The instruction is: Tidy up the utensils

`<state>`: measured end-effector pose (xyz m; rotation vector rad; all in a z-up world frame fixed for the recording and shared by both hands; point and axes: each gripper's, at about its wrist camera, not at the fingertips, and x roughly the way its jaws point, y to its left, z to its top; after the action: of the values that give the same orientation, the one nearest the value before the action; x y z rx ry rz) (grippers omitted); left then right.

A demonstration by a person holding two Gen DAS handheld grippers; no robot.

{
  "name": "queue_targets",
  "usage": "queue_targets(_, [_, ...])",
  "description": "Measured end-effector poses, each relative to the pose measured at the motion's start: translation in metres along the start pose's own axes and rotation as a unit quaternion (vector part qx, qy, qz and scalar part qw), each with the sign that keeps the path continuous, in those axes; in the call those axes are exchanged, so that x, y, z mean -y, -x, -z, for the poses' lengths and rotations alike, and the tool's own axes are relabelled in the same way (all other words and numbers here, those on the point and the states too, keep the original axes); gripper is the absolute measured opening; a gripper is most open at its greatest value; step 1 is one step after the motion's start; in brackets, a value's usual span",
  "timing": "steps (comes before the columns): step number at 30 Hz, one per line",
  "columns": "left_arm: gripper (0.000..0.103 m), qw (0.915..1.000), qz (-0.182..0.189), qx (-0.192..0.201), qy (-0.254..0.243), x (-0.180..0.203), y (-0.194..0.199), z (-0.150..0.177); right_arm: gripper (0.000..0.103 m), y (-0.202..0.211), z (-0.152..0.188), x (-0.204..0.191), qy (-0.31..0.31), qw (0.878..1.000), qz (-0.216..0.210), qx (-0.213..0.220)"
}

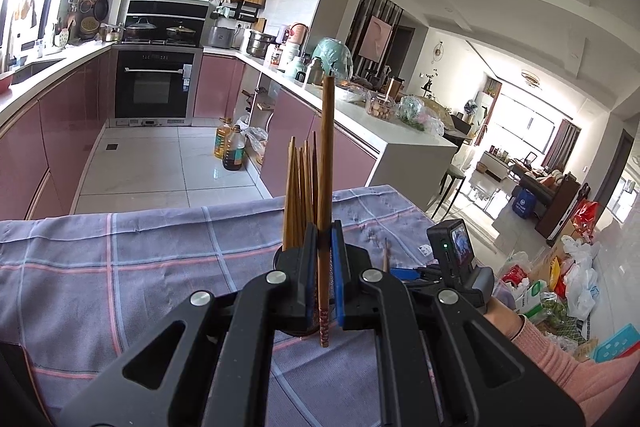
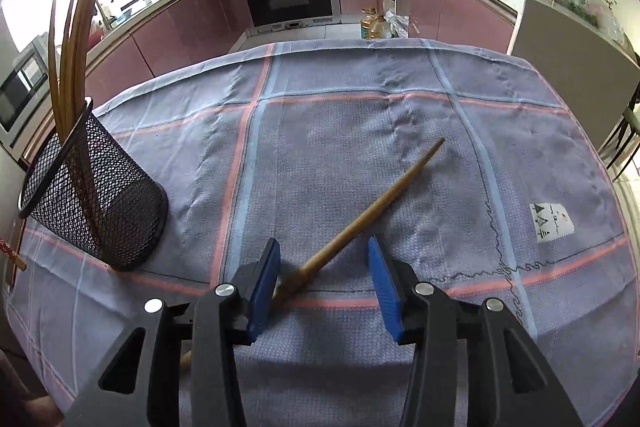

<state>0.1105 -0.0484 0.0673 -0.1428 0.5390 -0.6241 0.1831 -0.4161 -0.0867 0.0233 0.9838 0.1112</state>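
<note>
My left gripper point(image 1: 323, 239) is shut on a brown wooden chopstick point(image 1: 327, 163), held upright just in front of a black mesh holder point(image 2: 96, 203) that has several chopsticks point(image 1: 300, 195) standing in it. In the right wrist view the holder stands at the left of the table. My right gripper point(image 2: 324, 263) is open, its blue pads on either side of another wooden chopstick point(image 2: 360, 219) that lies slanted on the cloth. The right gripper also shows in the left wrist view point(image 1: 416, 273), to the right of the holder.
The table is covered with a purple checked cloth point(image 2: 360, 115) with a white label point(image 2: 550, 223). Beyond its far edge are the kitchen floor, oil bottles point(image 1: 232, 147) and pink cabinets. Bags and boxes point(image 1: 560, 291) lie on the floor at the right.
</note>
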Motion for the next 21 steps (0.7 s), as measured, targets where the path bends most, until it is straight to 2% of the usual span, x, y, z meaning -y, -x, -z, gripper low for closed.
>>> queue_targets(1, [0.008,1.0,0.0,-0.002,0.001,-0.001,0.0,0.002,0.034,0.0,-0.001,-0.003,0.009,1.0,-0.013,0.001])
queue_targets(3, [0.008,1.0,0.001,-0.006,0.005,-0.005,-0.002,0.005,0.027,-0.002,-0.003,-0.008,0.021,0.999,-0.041,-0.002])
queue_targets(7, [0.008,0.9998,0.003,-0.01,0.017,-0.012,-0.002,0.009,0.026,0.0,-0.004,-0.013,0.035,0.998,-0.049,-0.009])
queue_targets(14, [0.008,0.9997,0.004,-0.015,0.018,-0.015,-0.007,0.013,0.027,-0.009,-0.016,0.004,-0.04,0.997,-0.069,-0.004])
queue_targets(15, [0.008,0.9997,0.005,-0.016,0.019,-0.014,-0.007,0.013,0.025,-0.01,-0.018,0.003,-0.04,0.997,-0.069,-0.001])
queue_targets(16, [0.008,0.9997,0.005,-0.018,0.019,-0.014,-0.007,0.014,0.017,-0.012,-0.018,0.0,-0.037,0.997,-0.073,0.0])
queue_targets(21, [0.008,0.9996,0.004,-0.022,0.019,-0.015,-0.007,0.016,0.014,-0.01,-0.017,-0.015,0.002,0.996,-0.091,-0.012])
